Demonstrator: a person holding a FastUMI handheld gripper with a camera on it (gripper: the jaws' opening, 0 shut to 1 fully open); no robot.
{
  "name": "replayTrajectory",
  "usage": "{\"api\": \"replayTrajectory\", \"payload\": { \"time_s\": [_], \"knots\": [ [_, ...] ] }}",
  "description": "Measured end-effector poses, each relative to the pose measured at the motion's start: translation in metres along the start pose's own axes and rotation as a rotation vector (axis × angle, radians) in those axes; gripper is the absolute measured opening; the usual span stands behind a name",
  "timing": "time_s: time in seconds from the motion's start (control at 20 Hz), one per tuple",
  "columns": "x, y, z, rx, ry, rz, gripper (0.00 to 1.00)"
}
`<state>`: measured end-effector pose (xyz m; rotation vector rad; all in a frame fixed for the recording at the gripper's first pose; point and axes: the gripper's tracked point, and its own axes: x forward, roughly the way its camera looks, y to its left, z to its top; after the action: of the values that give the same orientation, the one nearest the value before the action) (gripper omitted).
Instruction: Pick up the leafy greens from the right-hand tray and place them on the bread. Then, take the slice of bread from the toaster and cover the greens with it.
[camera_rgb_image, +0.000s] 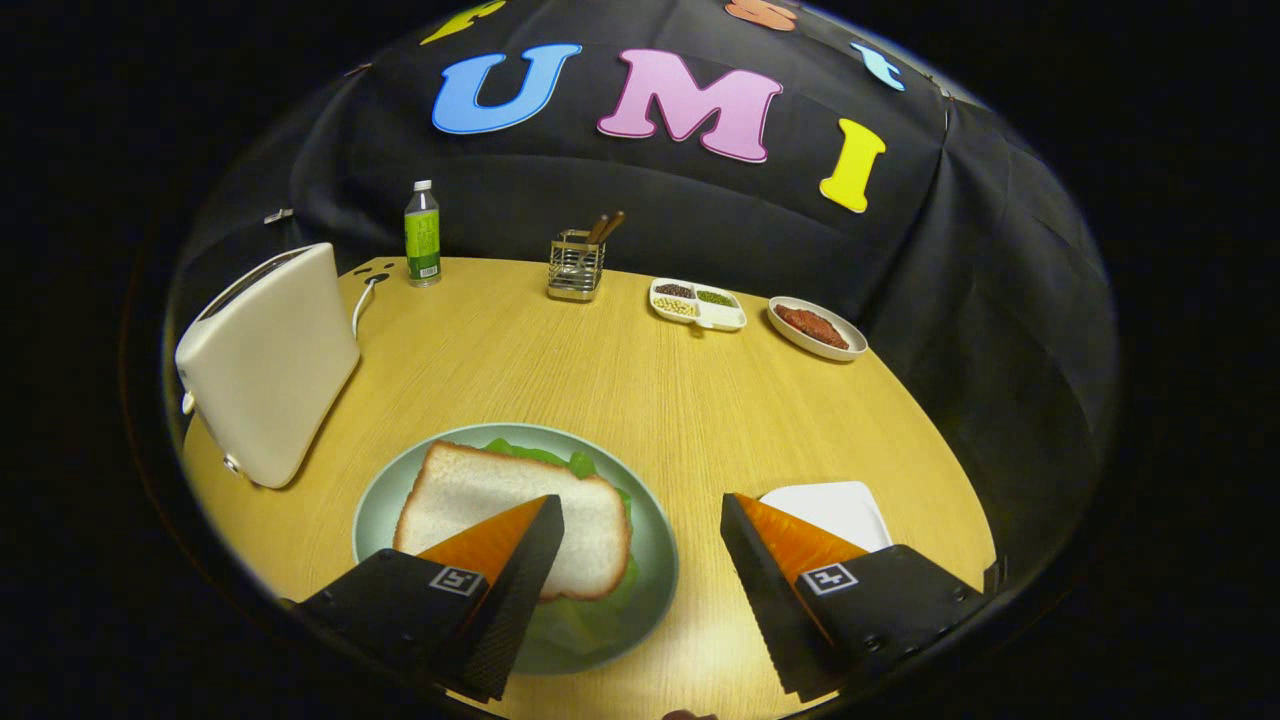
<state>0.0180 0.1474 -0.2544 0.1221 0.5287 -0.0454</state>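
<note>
A slice of white bread (500, 500) lies on a pale green plate (655, 545), with leafy greens (545, 456) poking out from under its far edge and near side. My gripper (640, 520) is open above the plate's right part, holding nothing. The left finger overlaps the bread's near corner in the view, and the right finger is over bare table. A white tray (840, 508) sits just beyond the right finger. The cream toaster (270, 360) stands to the left of the plate; its slot contents are hidden.
At the table's far side stand a green-labelled bottle (422, 235), a wire holder with utensils (577, 265), a divided white dish of beans (697, 302) and a white dish of brown food (817, 327). The toaster's cord (362, 300) trails behind it.
</note>
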Motion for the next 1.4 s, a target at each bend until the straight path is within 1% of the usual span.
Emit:
{"api": "replayTrajectory", "payload": {
  "time_s": [0.15, 0.2, 0.45, 0.7, 0.9, 1.05, 1.15, 1.4],
  "knots": [
    [-0.012, -0.010, 0.018, 0.006, -0.030, 0.005, 0.98],
    [-0.011, -0.013, 0.030, 0.011, -0.046, 0.008, 0.98],
    [-0.037, -0.020, 0.083, 0.020, -0.142, 0.036, 0.99],
    [-0.071, -0.021, 0.150, 0.009, -0.264, 0.083, 0.98],
    [-0.101, -0.020, 0.193, -0.016, -0.344, 0.134, 0.98],
    [-0.123, -0.018, 0.213, -0.026, -0.384, 0.181, 0.98],
    [-0.134, -0.023, 0.221, -0.023, -0.398, 0.197, 0.98],
    [-0.155, -0.037, 0.224, -0.043, -0.417, 0.224, 0.98]
  ]
}}
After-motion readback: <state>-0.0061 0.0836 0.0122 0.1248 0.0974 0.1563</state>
